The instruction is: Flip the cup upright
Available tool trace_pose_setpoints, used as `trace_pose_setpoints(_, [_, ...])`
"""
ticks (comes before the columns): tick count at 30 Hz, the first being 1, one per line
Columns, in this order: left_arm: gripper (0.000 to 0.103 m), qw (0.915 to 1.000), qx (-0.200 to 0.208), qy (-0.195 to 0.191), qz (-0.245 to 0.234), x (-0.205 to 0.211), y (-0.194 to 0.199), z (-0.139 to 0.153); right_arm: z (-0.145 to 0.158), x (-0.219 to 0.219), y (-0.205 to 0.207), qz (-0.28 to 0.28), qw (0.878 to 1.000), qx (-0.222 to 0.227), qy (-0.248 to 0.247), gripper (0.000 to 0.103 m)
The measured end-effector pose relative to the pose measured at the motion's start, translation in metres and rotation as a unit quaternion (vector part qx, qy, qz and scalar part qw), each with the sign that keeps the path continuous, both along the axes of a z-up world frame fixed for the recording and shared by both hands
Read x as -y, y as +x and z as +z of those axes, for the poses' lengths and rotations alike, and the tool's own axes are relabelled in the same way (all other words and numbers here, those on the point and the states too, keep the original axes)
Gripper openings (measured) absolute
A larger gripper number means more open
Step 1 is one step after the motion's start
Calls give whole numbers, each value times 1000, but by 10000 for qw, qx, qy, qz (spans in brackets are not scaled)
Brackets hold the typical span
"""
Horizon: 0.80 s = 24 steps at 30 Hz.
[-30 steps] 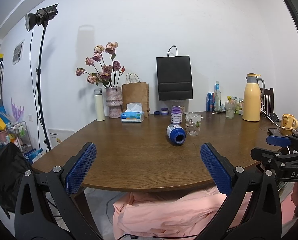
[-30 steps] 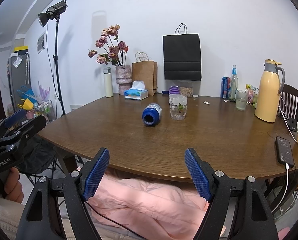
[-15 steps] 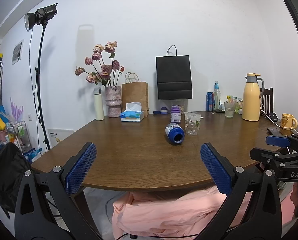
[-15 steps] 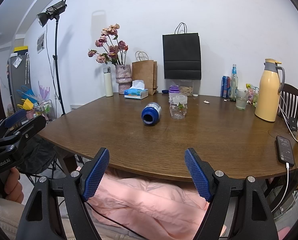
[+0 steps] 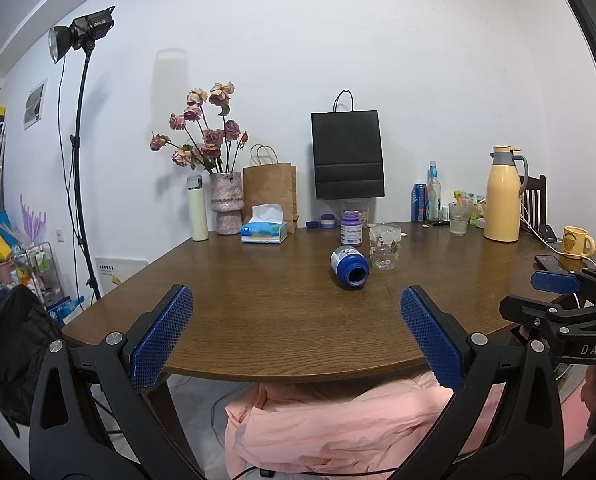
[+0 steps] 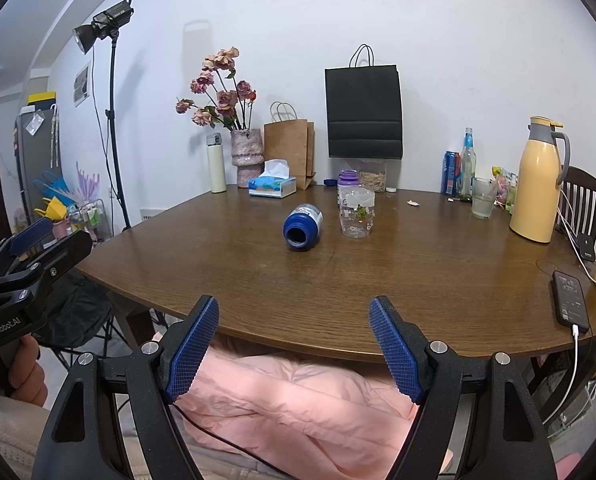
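A blue cup (image 5: 350, 267) lies on its side near the middle of the brown wooden table (image 5: 257, 312), its open mouth facing me; it also shows in the right wrist view (image 6: 302, 227). My left gripper (image 5: 295, 338) is open and empty, held at the table's near edge, well short of the cup. My right gripper (image 6: 293, 346) is open and empty, also at the near edge. Each gripper shows at the side of the other's view.
A clear printed glass (image 6: 356, 213) stands just right of the cup, a purple jar (image 5: 351, 227) behind it. Tissue box (image 5: 264, 232), vase of flowers (image 5: 226, 208), paper bags, yellow thermos (image 5: 502, 194), yellow mug (image 5: 576, 241) and a phone (image 6: 570, 301) stand around. Pink cloth (image 5: 338, 420) lies below the edge.
Both views have shifted very slightly; the cup and the other objects have not moved. Both grippers stay open.
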<state>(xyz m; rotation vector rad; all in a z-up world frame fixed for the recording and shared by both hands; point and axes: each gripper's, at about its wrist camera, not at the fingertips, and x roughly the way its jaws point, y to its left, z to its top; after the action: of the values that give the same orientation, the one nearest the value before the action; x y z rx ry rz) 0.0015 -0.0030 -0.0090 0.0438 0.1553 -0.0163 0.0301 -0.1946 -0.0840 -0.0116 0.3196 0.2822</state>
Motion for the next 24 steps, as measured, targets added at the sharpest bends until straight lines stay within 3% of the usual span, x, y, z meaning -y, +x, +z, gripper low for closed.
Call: trace_pose_setpoints(24, [103,10000,24,9,20,-2,0,2,-7,-1,1,-15,10000,-12,3,83])
